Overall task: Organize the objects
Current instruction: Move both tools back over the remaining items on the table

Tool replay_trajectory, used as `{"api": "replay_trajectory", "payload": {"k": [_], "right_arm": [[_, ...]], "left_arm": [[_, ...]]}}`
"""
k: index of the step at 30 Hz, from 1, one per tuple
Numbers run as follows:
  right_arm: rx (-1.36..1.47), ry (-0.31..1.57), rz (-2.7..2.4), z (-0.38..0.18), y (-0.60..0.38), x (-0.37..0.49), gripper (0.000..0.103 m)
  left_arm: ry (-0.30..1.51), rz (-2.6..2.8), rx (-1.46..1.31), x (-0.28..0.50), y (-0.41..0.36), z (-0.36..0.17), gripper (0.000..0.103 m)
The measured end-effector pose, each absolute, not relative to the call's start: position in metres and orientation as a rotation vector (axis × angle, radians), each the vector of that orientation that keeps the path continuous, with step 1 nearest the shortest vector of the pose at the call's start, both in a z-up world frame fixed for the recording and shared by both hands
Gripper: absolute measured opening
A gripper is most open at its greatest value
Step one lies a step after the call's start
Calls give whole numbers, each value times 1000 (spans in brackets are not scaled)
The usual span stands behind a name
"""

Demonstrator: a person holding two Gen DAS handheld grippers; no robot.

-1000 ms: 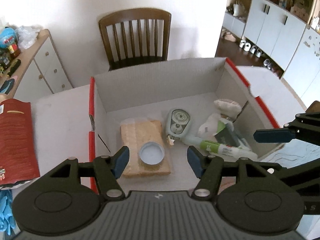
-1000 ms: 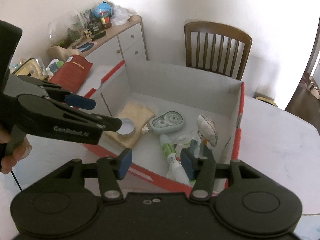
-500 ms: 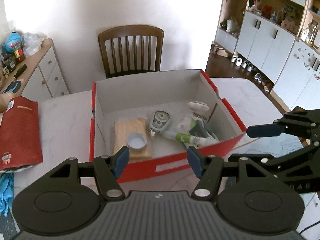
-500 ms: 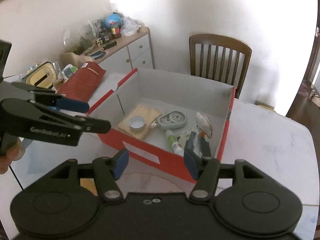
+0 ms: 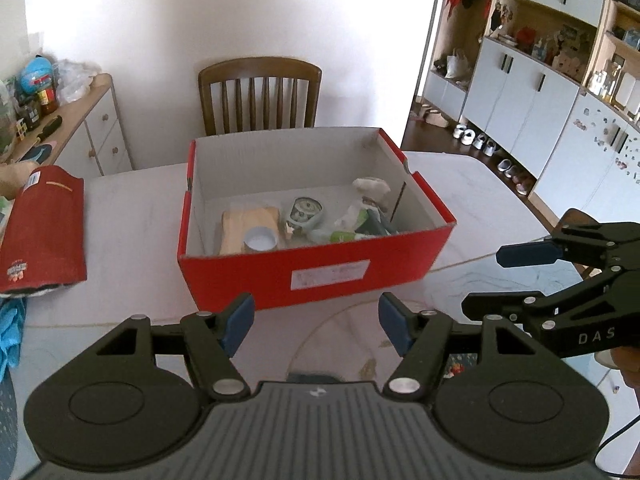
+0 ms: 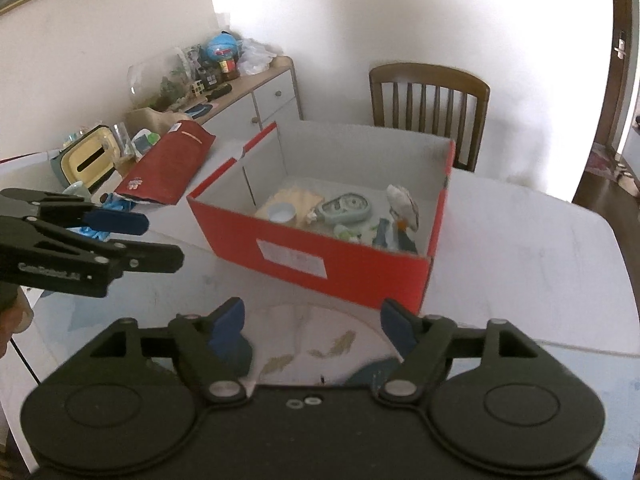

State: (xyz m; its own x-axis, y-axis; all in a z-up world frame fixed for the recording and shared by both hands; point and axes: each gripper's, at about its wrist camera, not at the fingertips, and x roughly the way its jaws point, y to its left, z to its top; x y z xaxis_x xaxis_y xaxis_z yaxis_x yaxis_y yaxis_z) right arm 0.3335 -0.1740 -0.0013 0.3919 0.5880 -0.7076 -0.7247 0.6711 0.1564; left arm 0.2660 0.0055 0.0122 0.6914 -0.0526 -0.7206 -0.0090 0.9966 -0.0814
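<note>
Left to right: left tool point(image 5: 316, 322), jaws just opened and empty, facing the open red cardboard box point(image 5: 320, 276) on the white marble worktop point(image 5: 128, 240); right tool point(image 6: 310, 322), likewise parted and empty. The box lies ahead of both, its long axis crosswise, nearer neither.

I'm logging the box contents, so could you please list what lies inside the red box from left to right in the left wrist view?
Tan pad with the round white lid on its near end → grey-green tape dispenser → green-and-white tube → whitish bundle.
</note>
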Motion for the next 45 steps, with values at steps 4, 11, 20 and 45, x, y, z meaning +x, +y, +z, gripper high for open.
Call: {"api": "replay_trajectory", "payload": {"k": [4,11,20,45], "right_arm": [[-187,836,803,-13,-182,321,86],[-177,884,709,-44,-200,300,93],[-176,938,660,-71,-204,282,93],[-267,1057,616,-113,-185,283,87]], "left_arm": [[800,-34,-67,250,5,3,85],[837,-48,-80,223,11,-24,87],[883,-64,-82,197,25,-63,102],[930,-410,281,193,23,-130,102]]}}
